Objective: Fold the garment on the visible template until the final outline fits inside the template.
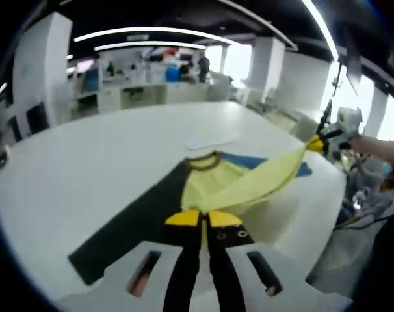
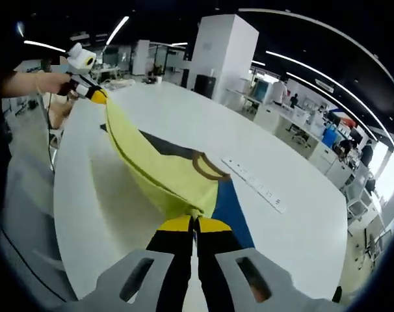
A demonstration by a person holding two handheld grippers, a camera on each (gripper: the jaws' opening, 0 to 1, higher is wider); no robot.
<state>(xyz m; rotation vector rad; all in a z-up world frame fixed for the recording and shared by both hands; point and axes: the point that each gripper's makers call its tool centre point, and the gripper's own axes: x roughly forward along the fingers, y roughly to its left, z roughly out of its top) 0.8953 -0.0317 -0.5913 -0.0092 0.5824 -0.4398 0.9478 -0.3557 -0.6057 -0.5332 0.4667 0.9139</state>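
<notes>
Item: yellow garment [image 1: 239, 185], brown-trimmed neckline [image 1: 203, 160]; position: lifted off the white tabletop [image 1: 86, 169] and stretched between the two claws, hanging above the template; in the left gripper view it runs from 6 o'clock out to 3 o'clock; in the right gripper view it runs from 6 o'clock up to 10 o'clock.

Item: template, a dark panel [image 1: 129, 224] and a blue panel [image 2: 228, 211], flat on the tabletop beneath the garment; the cloth is judged to be held taut and raised so that an edge can be carried over and laid down within the outline.

Item: left claw [image 1: 203, 220]; jaws pressed together, clenched on one corner of the garment; also seen at 10 o'clock in the right gripper view [image 2: 98, 96], held by a person's hand [image 2: 54, 82].

Item: right claw [image 2: 194, 225]; jaws closed with no gap, gripping the opposite edge of the garment; also seen at 3 o'clock in the left gripper view [image 1: 316, 143].

Item: white ruler-like strip [image 2: 255, 184], flat on the tabletop beyond the neckline, well apart from both claws.

Status: fold judged in progress; garment not yet laid down.
</notes>
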